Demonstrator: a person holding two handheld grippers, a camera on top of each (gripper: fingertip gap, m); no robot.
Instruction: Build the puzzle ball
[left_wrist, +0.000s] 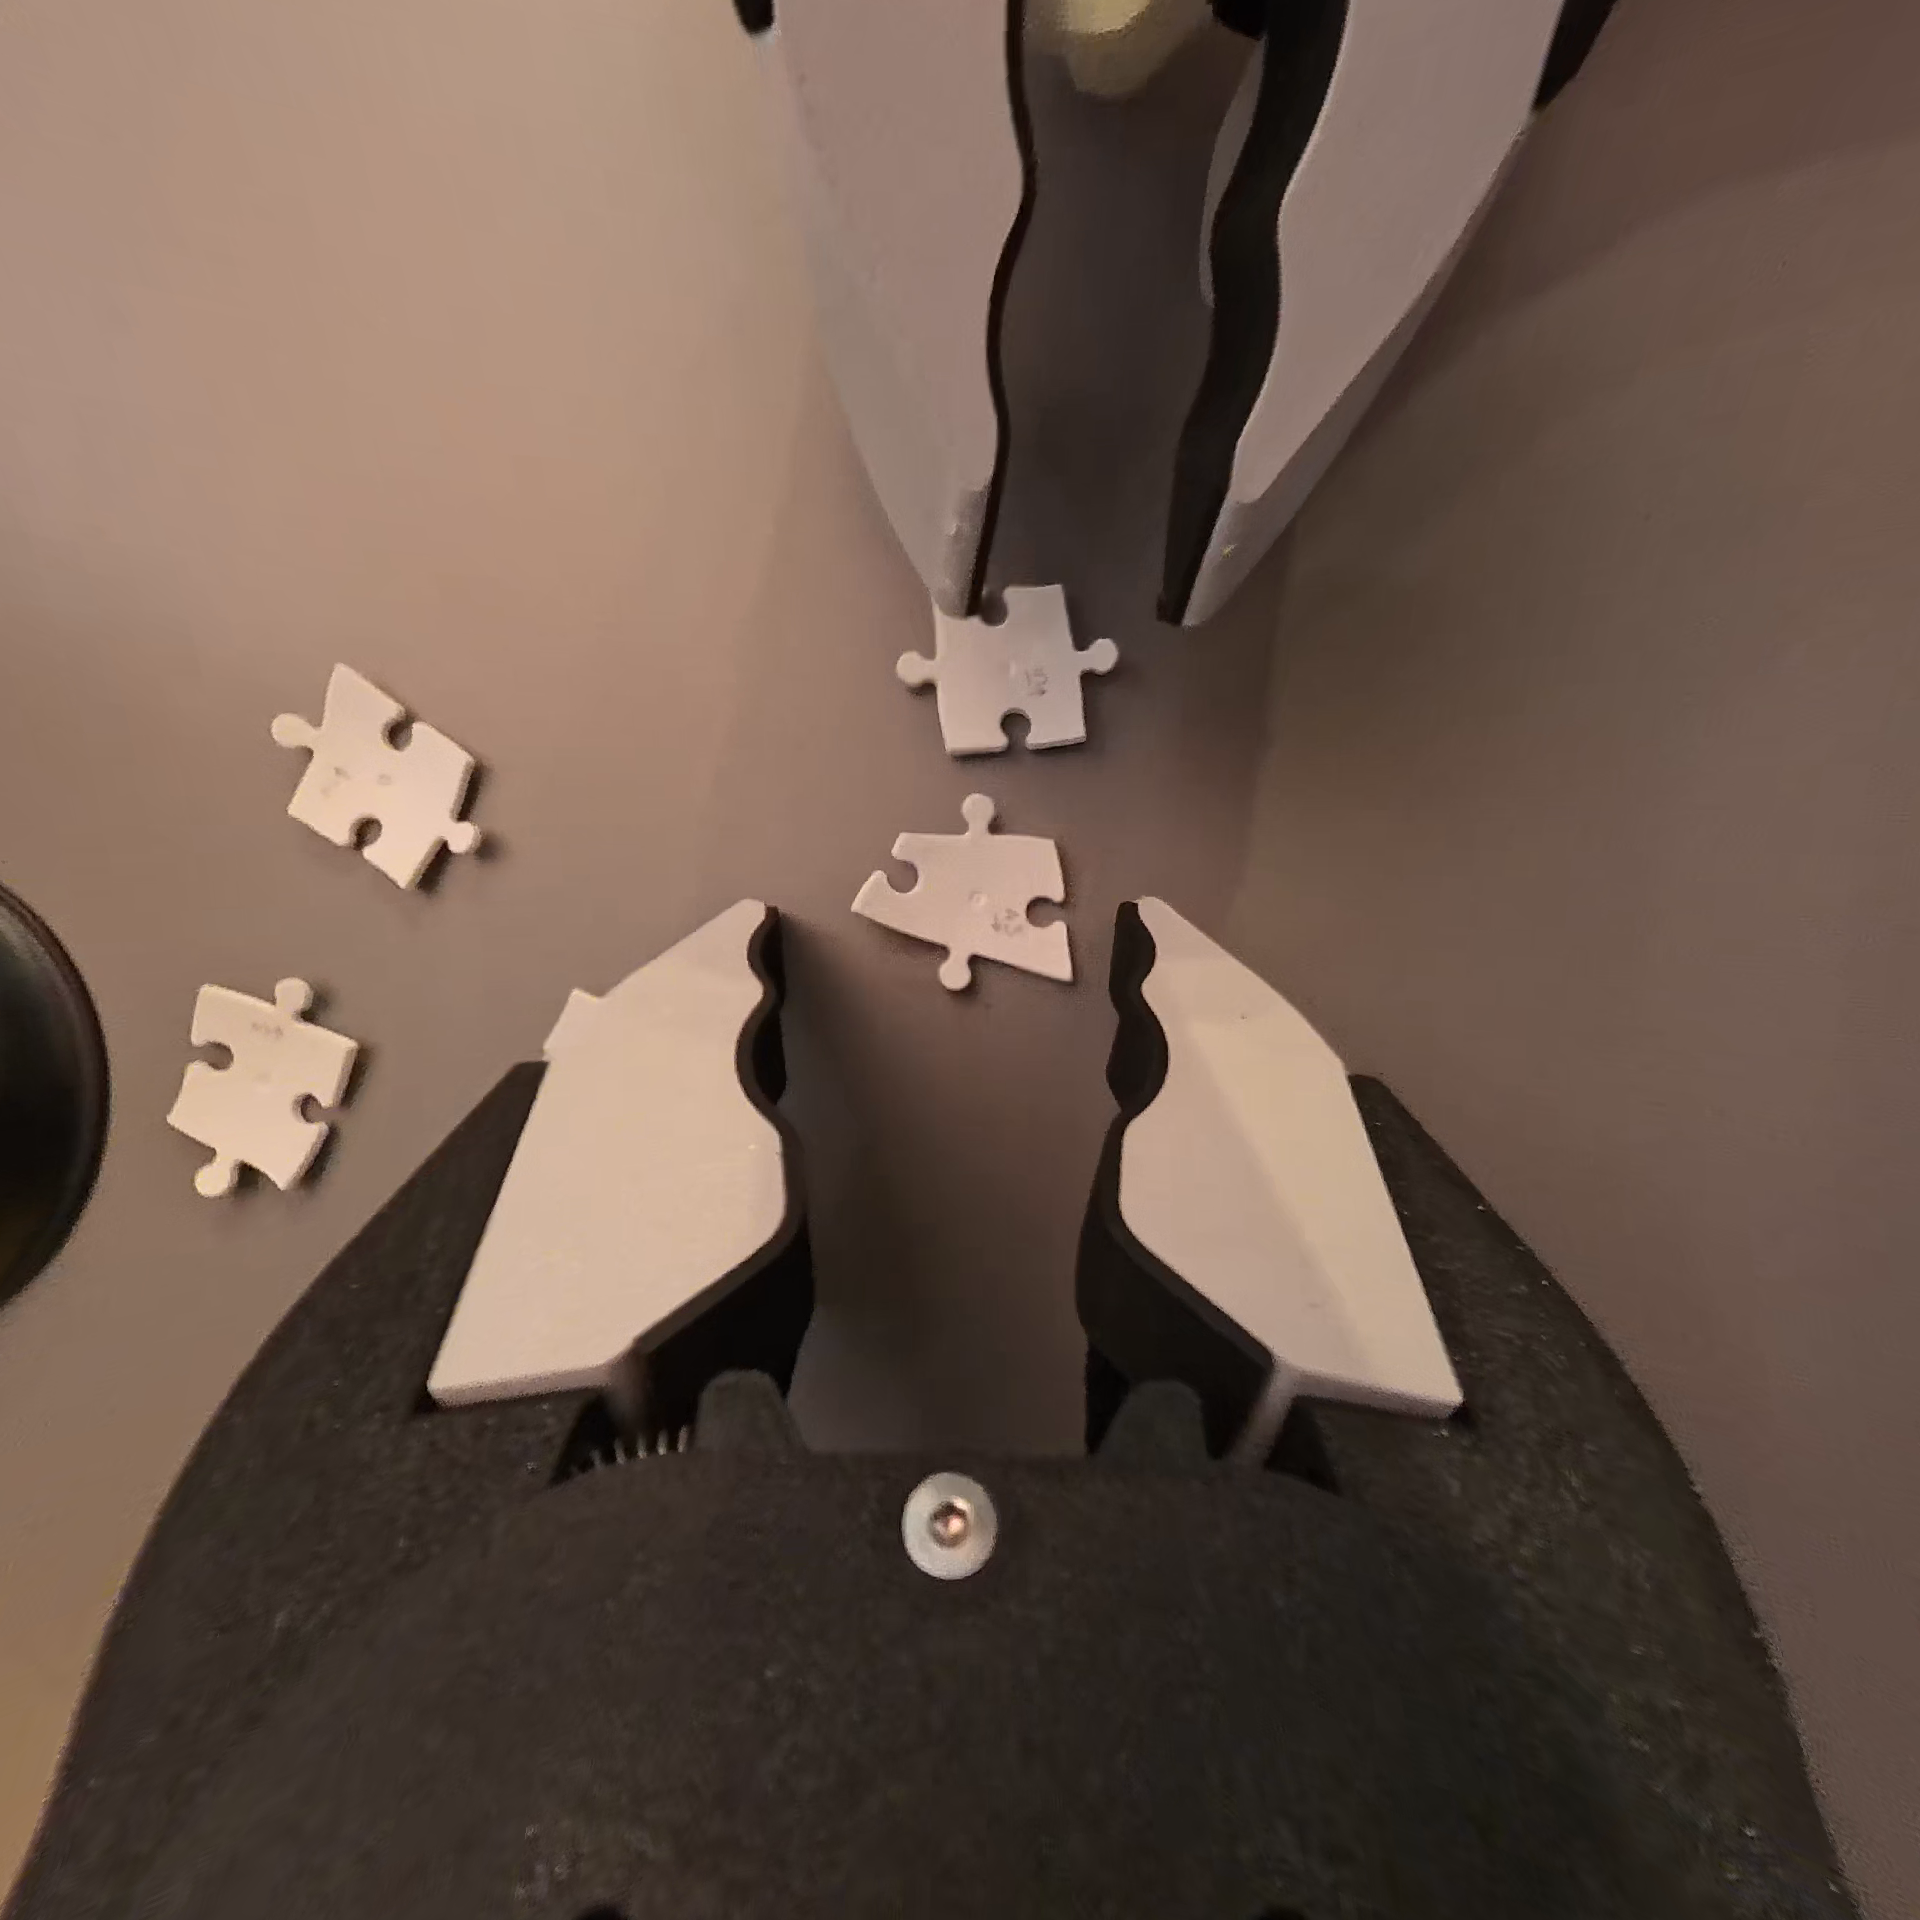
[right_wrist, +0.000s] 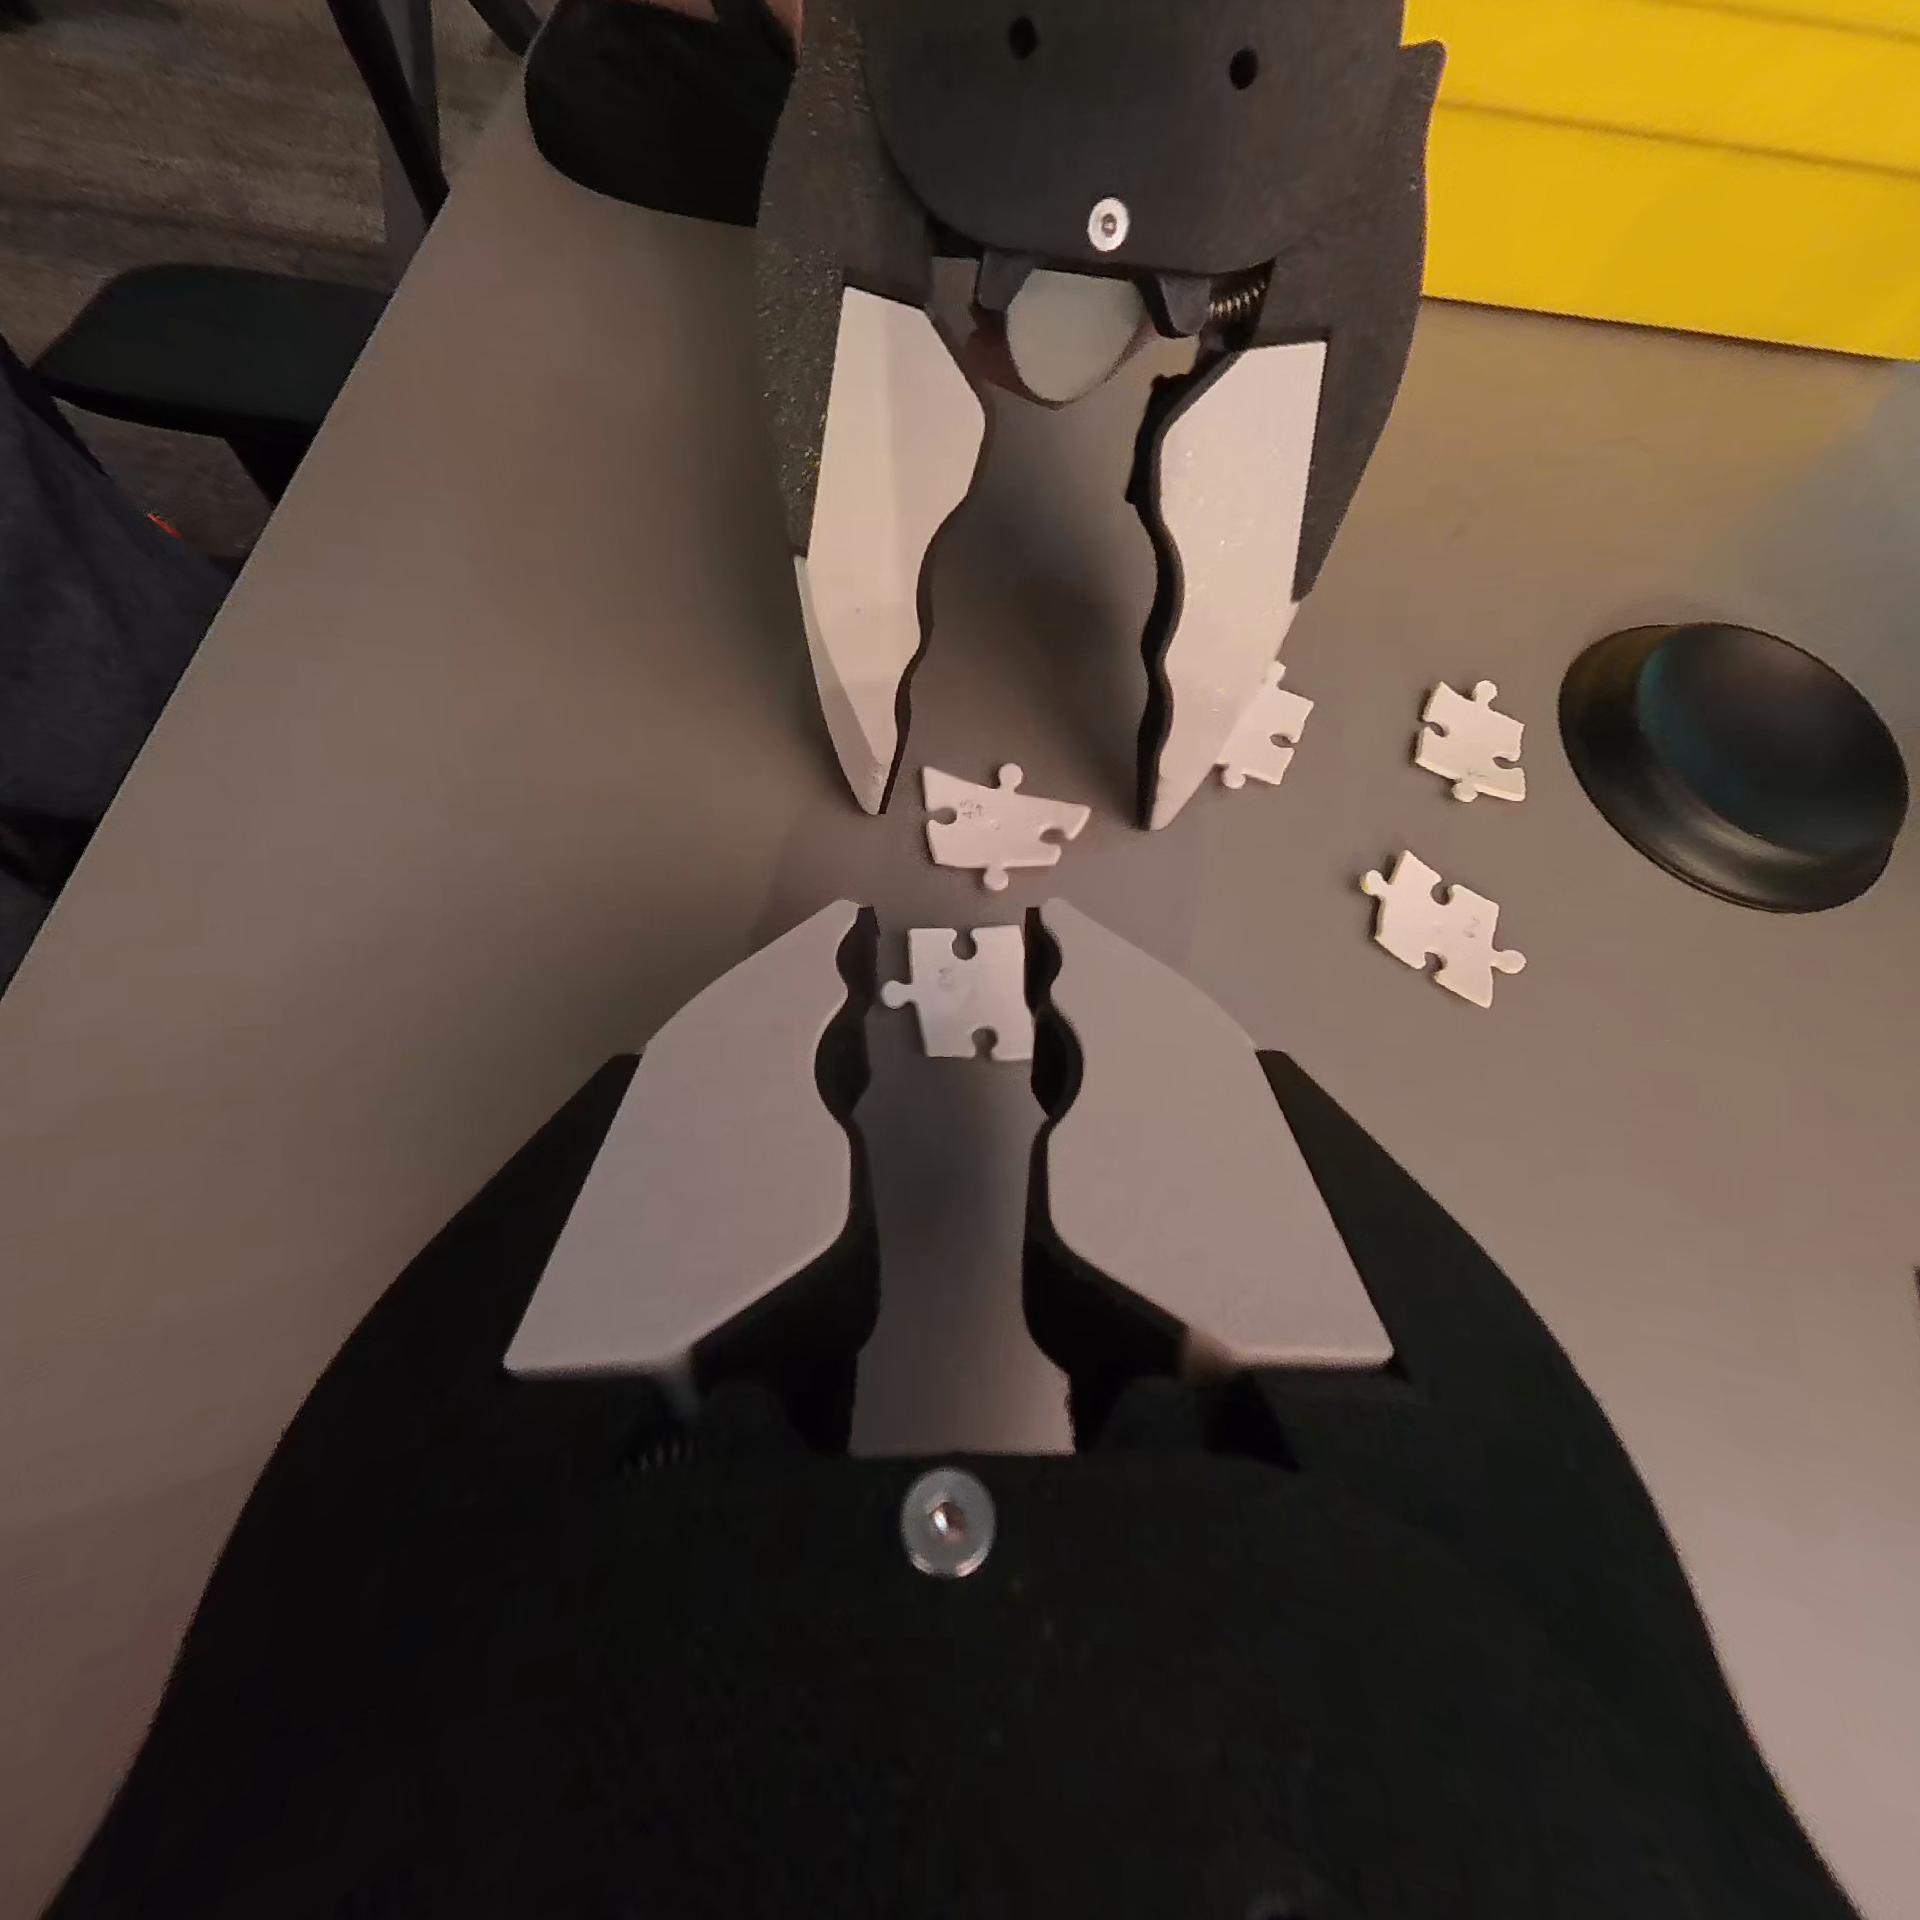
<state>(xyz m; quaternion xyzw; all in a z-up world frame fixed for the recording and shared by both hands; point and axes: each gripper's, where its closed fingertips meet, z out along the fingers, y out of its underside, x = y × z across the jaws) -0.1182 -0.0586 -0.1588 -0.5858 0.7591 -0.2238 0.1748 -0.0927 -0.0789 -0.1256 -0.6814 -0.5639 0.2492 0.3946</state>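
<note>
Near desk left edge, my right gripper jaws narrow, straddling flat white square puzzle piece, not gripping; left gripper jaws wide. Risk: thin piece skids when pinched.

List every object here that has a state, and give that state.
Left claw: open, empty.
Right claw: open, straddling one puzzle piece.
Other puzzle pieces: loose, flat, unjoined.
Round black stand: resting on the table.
</note>
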